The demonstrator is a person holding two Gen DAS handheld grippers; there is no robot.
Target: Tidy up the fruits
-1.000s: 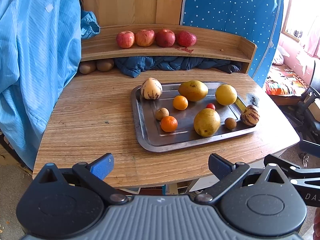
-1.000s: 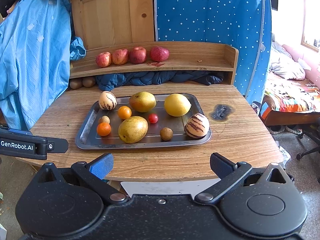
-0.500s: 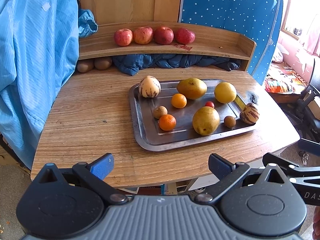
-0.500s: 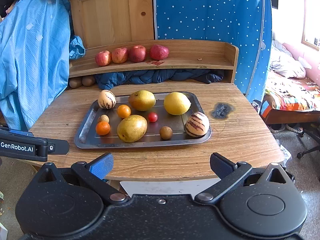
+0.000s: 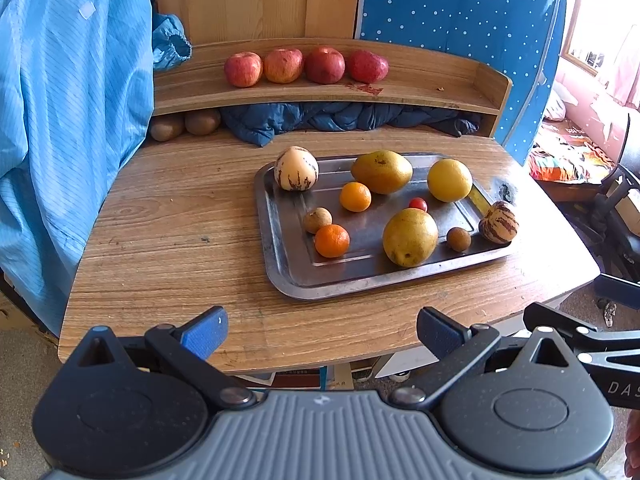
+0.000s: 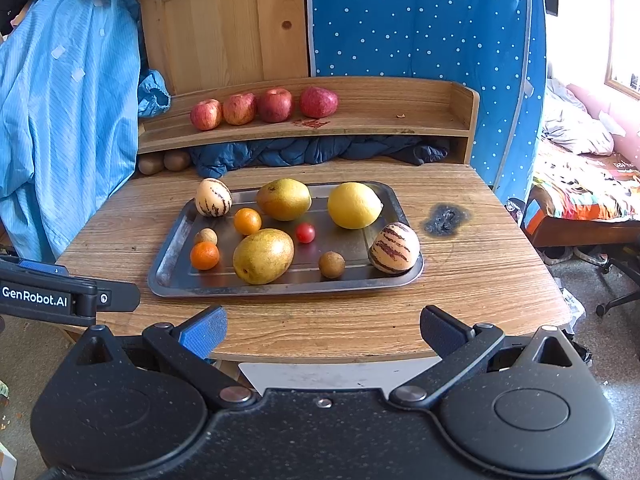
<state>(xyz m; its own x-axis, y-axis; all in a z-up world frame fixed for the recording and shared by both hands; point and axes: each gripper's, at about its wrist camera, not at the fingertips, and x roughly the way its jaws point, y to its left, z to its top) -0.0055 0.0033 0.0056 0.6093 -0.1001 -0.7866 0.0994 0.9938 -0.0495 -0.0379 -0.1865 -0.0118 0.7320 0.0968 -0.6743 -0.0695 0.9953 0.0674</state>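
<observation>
A metal tray (image 5: 280, 264) (image 6: 172, 272) on the wooden table holds several fruits: two striped melons (image 5: 296, 169) (image 6: 394, 247), two yellow-green pears (image 5: 409, 237) (image 6: 263, 255), a lemon (image 6: 354, 205), two small oranges (image 5: 331, 241) (image 6: 204, 255), a cherry tomato (image 6: 305, 232) and small brown fruits (image 6: 331, 265). Several red apples (image 5: 304, 65) (image 6: 264, 107) line the back shelf. My left gripper (image 5: 320, 334) and right gripper (image 6: 322, 332) are both open and empty, at the table's front edge, short of the tray.
Two kiwis (image 5: 184, 125) lie under the shelf beside a dark blue cloth (image 5: 344, 118). A light blue garment (image 5: 68, 120) hangs at the left. A burn mark (image 6: 445, 219) is on the table right of the tray. A chair base (image 6: 616, 280) stands at right.
Both grippers have crept slightly forward toward the table; the view has shifted a little. Nothing on the tray has moved.
</observation>
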